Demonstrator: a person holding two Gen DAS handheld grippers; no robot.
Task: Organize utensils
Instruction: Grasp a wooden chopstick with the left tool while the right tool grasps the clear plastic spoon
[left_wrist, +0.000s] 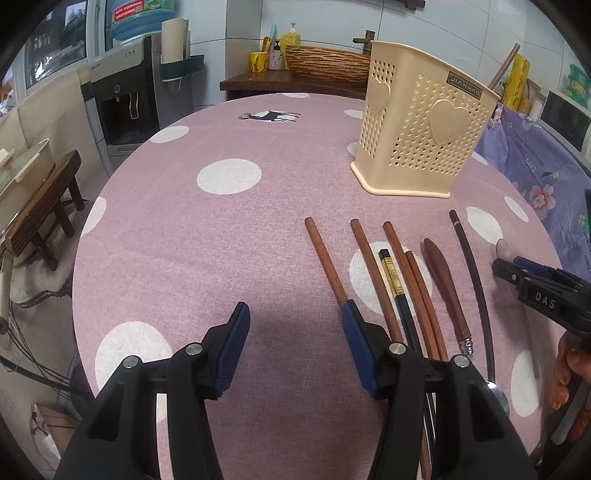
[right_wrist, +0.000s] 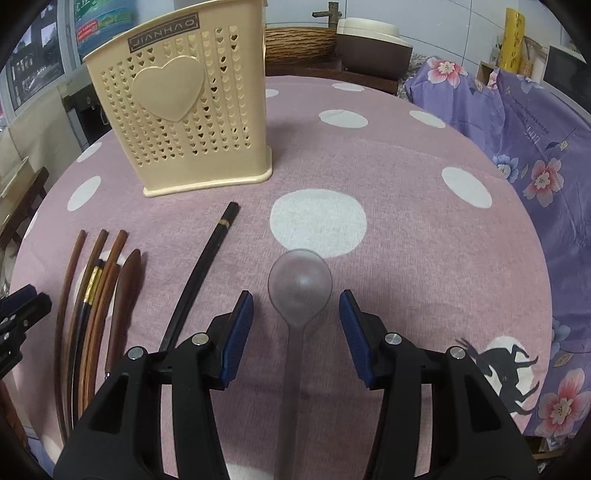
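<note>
A cream perforated utensil holder (left_wrist: 421, 122) with heart shapes stands on the pink dotted tablecloth; it also shows in the right wrist view (right_wrist: 184, 107), with one chopstick (left_wrist: 504, 66) standing in it. Several brown wooden chopsticks (left_wrist: 327, 258) (right_wrist: 92, 295), a black gold-banded chopstick (left_wrist: 397, 284), a long black chopstick (right_wrist: 201, 273) and a brown wooden spoon (left_wrist: 443, 280) lie side by side. My left gripper (left_wrist: 295, 325) is open, its right finger beside the leftmost chopstick. My right gripper (right_wrist: 297, 314) is open, straddling a translucent grey spoon (right_wrist: 300, 284) lying on the cloth.
A purple floral cloth (right_wrist: 535, 147) covers something at the table's right. A water dispenser (left_wrist: 122, 96) and a low wooden stool (left_wrist: 44, 206) stand at left. A wooden side table with bottles (left_wrist: 288, 66) is behind the table.
</note>
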